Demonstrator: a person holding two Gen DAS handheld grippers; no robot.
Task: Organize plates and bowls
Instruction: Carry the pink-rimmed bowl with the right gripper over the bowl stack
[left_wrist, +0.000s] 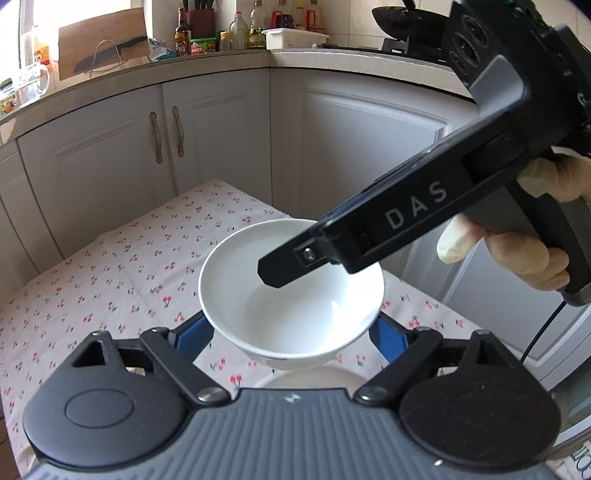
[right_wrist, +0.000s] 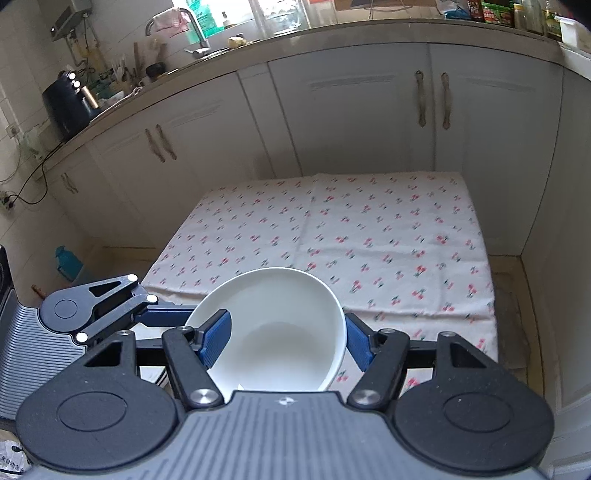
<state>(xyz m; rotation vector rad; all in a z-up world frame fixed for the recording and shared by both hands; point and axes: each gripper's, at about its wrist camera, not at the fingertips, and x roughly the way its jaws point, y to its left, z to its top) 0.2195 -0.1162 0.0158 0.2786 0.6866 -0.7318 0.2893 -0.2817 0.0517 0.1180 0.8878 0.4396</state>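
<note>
1. Currently the white bowl (left_wrist: 258, 317) sits low in the centre of both views, above the cherry-print cloth on the surface (left_wrist: 110, 277).
2. Your left hand-held gripper (left_wrist: 291, 332) flanks the bowl's outer wall with both blue fingers and appears clamped on it.
3. Your right hand-held gripper (right_wrist: 284, 343) has one finger inside the bowl and the other outside the rim. Whether its pads press cannot be told.
4. Judgement: carry it on one firm grip. Keep the rim level and clear the inner finger before setting down.
5. A white rim (left_wrist: 310, 380) shows just below the bowl, at bottom centre of the left wrist view. Plate or bowl cannot be told, so mind contact with it.
6. The cabinets (left_wrist: 221, 129) stand close behind the surface in the upper frame. The rest of the cloth looks free for placing.
</note>
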